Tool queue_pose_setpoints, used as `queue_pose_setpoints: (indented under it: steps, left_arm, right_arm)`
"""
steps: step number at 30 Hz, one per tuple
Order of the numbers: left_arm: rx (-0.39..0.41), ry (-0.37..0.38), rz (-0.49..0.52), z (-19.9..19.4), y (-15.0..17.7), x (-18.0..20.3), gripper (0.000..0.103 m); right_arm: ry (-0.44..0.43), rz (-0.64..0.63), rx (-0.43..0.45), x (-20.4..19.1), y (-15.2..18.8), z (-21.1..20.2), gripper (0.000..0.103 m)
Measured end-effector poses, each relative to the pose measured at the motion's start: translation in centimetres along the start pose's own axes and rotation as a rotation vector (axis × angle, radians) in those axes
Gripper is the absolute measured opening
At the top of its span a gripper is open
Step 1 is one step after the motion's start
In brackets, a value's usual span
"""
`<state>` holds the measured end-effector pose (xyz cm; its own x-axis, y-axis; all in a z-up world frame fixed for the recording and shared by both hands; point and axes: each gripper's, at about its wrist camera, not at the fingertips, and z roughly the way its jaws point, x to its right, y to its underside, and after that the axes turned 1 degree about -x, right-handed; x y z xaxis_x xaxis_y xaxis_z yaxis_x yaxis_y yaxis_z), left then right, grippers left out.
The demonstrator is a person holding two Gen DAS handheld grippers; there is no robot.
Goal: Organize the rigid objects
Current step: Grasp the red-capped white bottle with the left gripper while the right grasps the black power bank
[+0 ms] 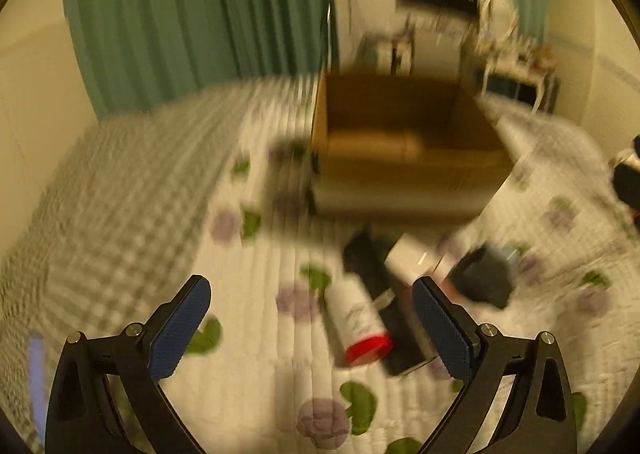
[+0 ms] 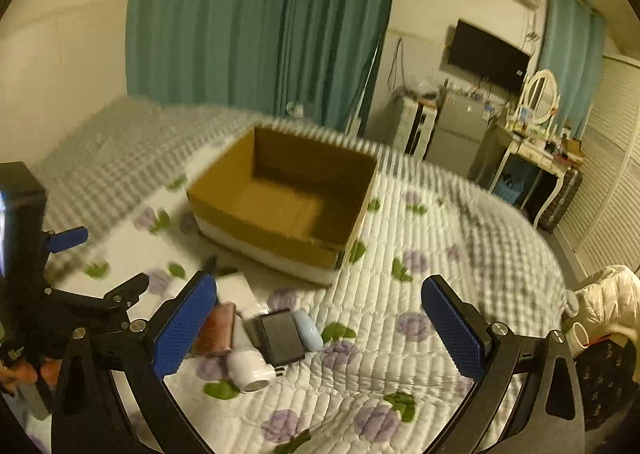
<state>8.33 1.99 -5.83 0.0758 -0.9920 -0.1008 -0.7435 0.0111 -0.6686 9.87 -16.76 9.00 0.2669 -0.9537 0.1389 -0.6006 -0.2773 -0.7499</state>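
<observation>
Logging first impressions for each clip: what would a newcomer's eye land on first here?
The open brown cardboard box sits empty mid-bed on the white quilt printed with purple flowers. Just in front of it lies a small clutter: a white bottle with a red cap, a black rectangular case and a pale blue oval object. Both hand-held grippers, left and right, hover open above.

Warm, dim yellowish indoor light fills both views. The left wrist view smears heavily with motion blur; the right is sharper, softest at lower left. Fisheye bending darkens the corners.
</observation>
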Motion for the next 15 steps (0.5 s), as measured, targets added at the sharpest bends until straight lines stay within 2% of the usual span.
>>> queue_pose_setpoints:
  steps: [3,5,7,10,12,13,15]
  left_arm:
    - [-0.107,-0.003,-0.018,3.8,1.5,0.3,0.096]
    - [-0.149,0.007,-0.015,5.0,2.1,0.8,0.085]
    - [-0.172,0.031,-0.009,5.8,2.3,1.3,0.083]
    - [-0.168,0.026,0.009,5.8,2.3,1.9,0.076]
    - [-0.179,0.057,0.004,5.8,2.5,1.9,0.06]
    - [-0.197,0.085,0.007,5.9,2.7,2.0,0.043]
    - [-0.204,0.088,0.029,6.0,3.2,2.6,0.039]
  right_arm:
    - [-0.013,0.004,-0.06,0.0,1.1,3.4,0.103]
    - [-0.026,0.01,-0.081,0.0,1.8,5.3,0.103]
    - [-0.028,0.006,-0.1,-0.1,2.4,6.9,0.103]
    - [-0.046,-0.003,-0.133,-0.4,3.4,8.7,0.102]
    - [-0.063,-0.019,-0.162,-0.7,4.0,9.6,0.1]
    - [-0.068,-0.028,-0.176,-1.0,4.3,10.0,0.099]
    - [-0.092,-0.038,-0.208,-1.2,4.8,10.7,0.095]
